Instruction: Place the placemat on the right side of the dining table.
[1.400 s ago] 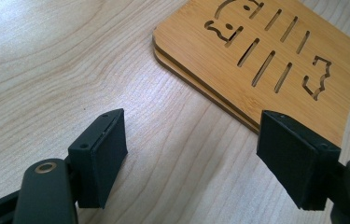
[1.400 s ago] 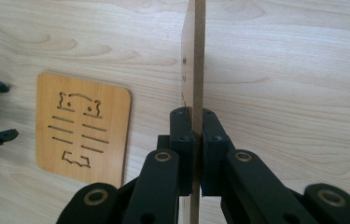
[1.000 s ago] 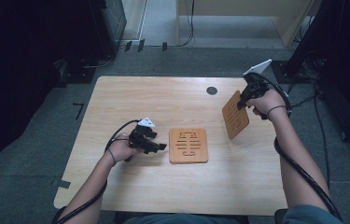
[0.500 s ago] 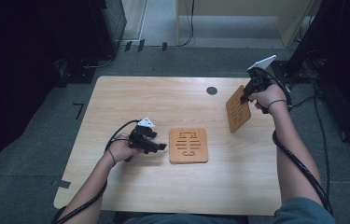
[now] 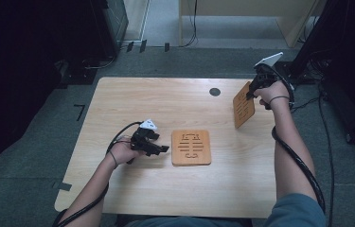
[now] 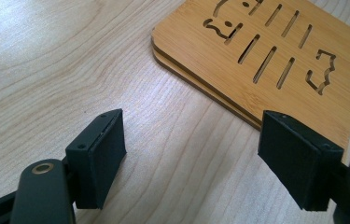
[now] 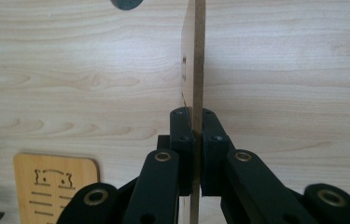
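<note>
1. Right gripper (image 5: 250,96) – clenched on the top edge of a wooden mat (image 5: 244,106), which hangs on edge above the table (image 5: 132,101) at about 2 o'clock.
2. Left gripper (image 6: 189,154) – jaws apart, nothing between them, resting at 9 o'clock of the stack (image 5: 191,147) lying flat mid-table.
3. Step, by my reading: carrying the lifted mat, off the stack or onto it, I cannot tell.
4. Next calls for tipping it flat before letting go.
</note>
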